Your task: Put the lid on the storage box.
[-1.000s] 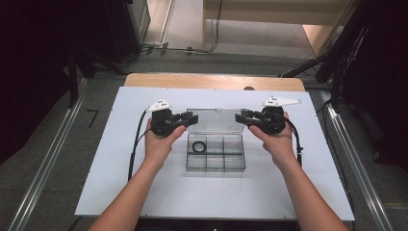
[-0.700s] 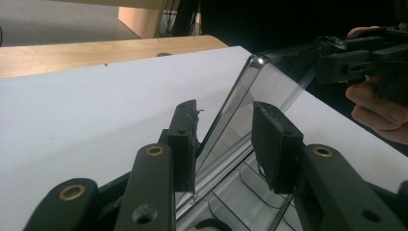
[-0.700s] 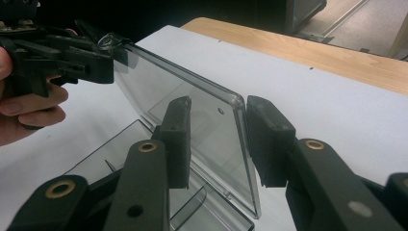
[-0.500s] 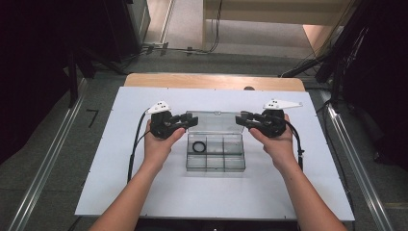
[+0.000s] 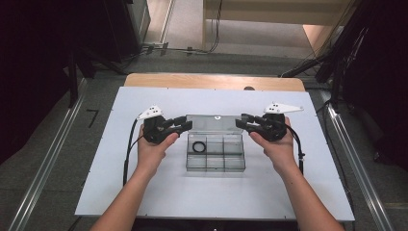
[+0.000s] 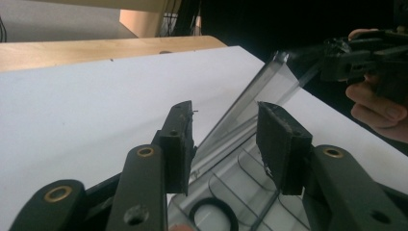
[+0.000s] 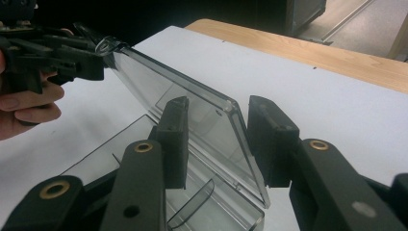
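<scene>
White tabletop (image 5: 110, 192) carries my clear compartment box (image 5: 215, 161), its raised lid (image 5: 214, 122) between both grippers. My left gripper (image 5: 185, 124) and right gripper (image 5: 240, 121) straddle the lid's corners, jaws parted, not pressing. Clear plastic blurs its edges; a black ring (image 5: 198, 146) lies inside.

Lighting's pretty uneven here. From the high view the white counter (image 5: 144, 192) is evenly lit, with barely any shadow under the arms, while the surroundings drop to near black on both sides. That shot is soft and a bit low-res. In both gripper views the near black jaws are slightly out of focus, and the clear lid (image 7: 192, 110) catches pale glare along its edge. The dark background there shows nothing.
</scene>
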{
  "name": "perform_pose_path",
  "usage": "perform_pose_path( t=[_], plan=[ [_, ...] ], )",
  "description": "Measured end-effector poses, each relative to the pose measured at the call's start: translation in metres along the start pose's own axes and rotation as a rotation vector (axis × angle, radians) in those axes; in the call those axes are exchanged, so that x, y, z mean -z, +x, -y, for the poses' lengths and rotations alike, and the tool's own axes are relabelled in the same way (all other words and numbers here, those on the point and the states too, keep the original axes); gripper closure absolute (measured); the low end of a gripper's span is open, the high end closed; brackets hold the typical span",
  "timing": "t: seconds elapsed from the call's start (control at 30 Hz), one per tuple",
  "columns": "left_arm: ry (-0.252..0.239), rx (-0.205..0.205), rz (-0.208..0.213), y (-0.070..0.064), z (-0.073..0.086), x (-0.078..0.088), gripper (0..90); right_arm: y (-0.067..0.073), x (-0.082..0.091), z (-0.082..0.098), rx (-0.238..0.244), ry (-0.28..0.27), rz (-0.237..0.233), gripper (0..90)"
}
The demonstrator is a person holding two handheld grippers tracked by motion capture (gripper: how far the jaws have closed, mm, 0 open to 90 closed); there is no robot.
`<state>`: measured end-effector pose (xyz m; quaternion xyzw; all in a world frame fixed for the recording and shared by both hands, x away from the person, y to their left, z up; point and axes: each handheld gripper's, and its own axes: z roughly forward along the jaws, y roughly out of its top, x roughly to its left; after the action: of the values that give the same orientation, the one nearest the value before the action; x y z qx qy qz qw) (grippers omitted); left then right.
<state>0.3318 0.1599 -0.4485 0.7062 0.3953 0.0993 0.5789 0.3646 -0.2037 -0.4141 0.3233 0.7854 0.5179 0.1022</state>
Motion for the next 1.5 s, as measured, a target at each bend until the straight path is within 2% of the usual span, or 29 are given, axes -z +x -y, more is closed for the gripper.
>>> perform_pose_path(
  t=[0.33, 0.5, 0.8, 1.23, 1.4, 1.5],
  plan=[
    [0.053, -0.015, -0.038, -0.008, 0.014, 0.006, 77.7, 0.005, 0.003, 0.004, 0.009, -0.004, 0.004, 56.8],
    [0.053, -0.011, 0.001, -0.013, 0.019, 0.005, 88.5, 0.008, 0.005, 0.006, 0.021, 0.0, 0.004, 56.2],
    [0.049, -0.008, 0.05, -0.016, 0.019, 0.004, 89.7, 0.011, 0.008, 0.008, 0.027, -0.004, 0.003, 53.9],
    [0.052, -0.024, 0.045, -0.017, 0.019, 0.005, 89.9, 0.019, 0.011, 0.011, 0.065, 0.014, -0.002, 45.3],
    [0.056, -0.026, 0.043, -0.017, 0.019, 0.005, 89.9, 0.018, 0.013, 0.013, 0.062, 0.027, -0.009, 40.7],
    [0.054, -0.021, 0.043, -0.017, 0.019, 0.004, 90.0, 0.017, 0.015, 0.014, 0.044, 0.018, -0.017, 34.4]
  ],
)
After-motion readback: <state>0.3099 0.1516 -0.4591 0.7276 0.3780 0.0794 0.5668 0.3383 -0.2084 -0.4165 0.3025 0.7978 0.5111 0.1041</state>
